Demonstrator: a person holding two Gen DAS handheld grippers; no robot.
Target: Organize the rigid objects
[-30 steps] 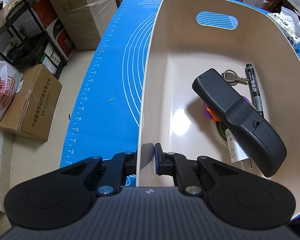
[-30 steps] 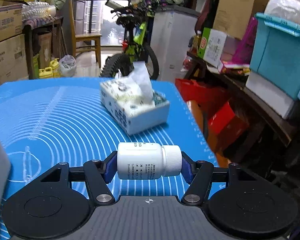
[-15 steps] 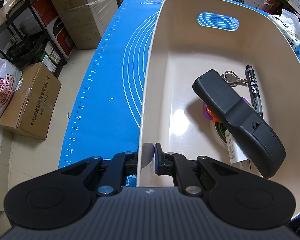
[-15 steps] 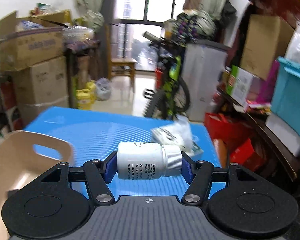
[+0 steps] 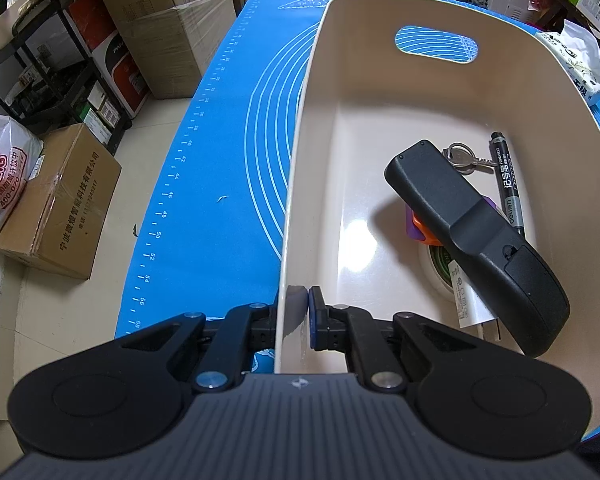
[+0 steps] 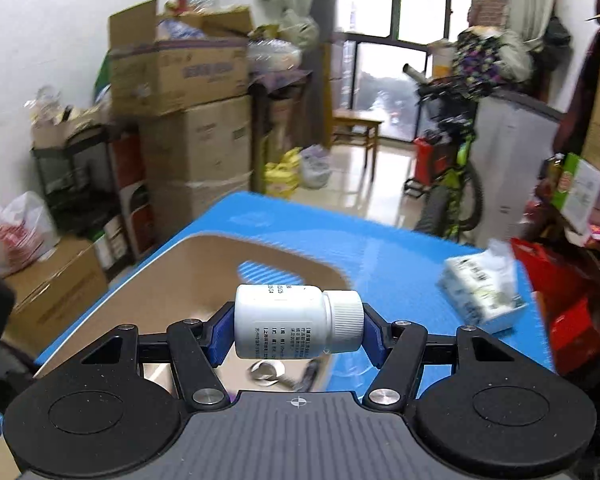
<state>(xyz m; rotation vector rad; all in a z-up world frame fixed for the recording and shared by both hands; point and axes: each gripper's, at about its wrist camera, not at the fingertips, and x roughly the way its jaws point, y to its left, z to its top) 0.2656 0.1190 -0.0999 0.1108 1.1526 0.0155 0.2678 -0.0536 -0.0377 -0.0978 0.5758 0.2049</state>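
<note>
1. My left gripper [image 5: 298, 310] pinches the near left wall of the cream bin [image 5: 300, 184], one finger outside the wall, the other inside, nearly closed on it.
2. My right gripper [image 6: 296, 330] clamps a white pill bottle [image 6: 288, 322] sideways, pads on its base and its ribbed cap, jaws spread about halfway.
3. Inside the bin lie a black remote [image 5: 472, 240], keys [image 5: 462, 158], a black marker [image 5: 508, 184] and a tape roll [image 5: 440, 264] partly under the remote.
4. A second ago the bottle hung over the blue mat [image 6: 380, 248] facing the tissue pack [image 6: 480, 292]; now it sits above the bin's right side, the pack off to the right.
5. My left grip on the wall has not shifted.
6. The right view is motion-blurred; something purple and orange under the remote I cannot identify.
</note>
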